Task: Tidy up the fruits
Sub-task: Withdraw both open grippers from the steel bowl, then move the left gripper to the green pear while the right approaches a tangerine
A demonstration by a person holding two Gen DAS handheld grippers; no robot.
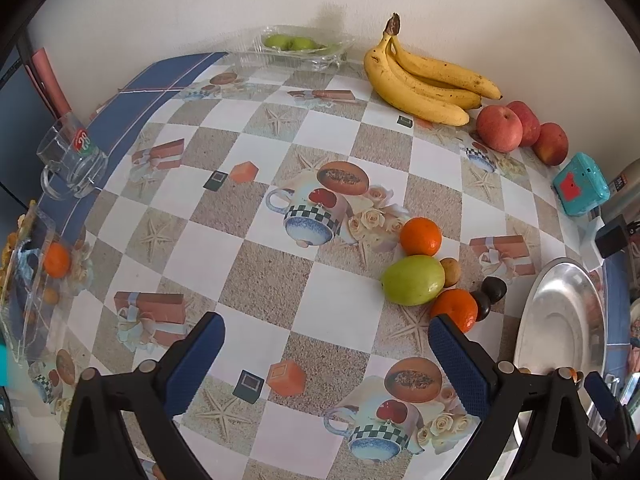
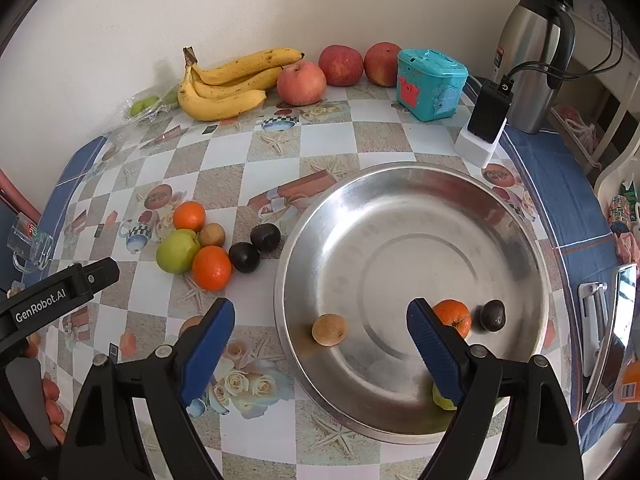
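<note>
A steel bowl [image 2: 400, 208] holds a small tan fruit [image 2: 329, 329], an orange [image 2: 454, 316], a dark fruit [image 2: 493, 315] and a green fruit partly hidden behind my right finger. Left of it lies a cluster: green fruit [image 2: 177, 251], two oranges [image 2: 211, 267], a tan fruit [image 2: 212, 234], two dark fruits [image 2: 244, 257]. My right gripper [image 2: 320, 328] is open and empty over the bowl's near left rim. My left gripper [image 1: 326, 336] is open and empty, hovering near the same cluster [image 1: 414, 280]. Bananas [image 1: 420, 80] and three red apples [image 1: 500, 128] lie by the wall.
A clear tray of green fruits [image 1: 298, 46] sits at the back. A glass mug [image 1: 72, 156] and a clear tray with an orange [image 1: 56, 260] are at the left edge. A teal box [image 2: 430, 84], charger [image 2: 486, 116] and steel jug [image 2: 532, 52] stand back right.
</note>
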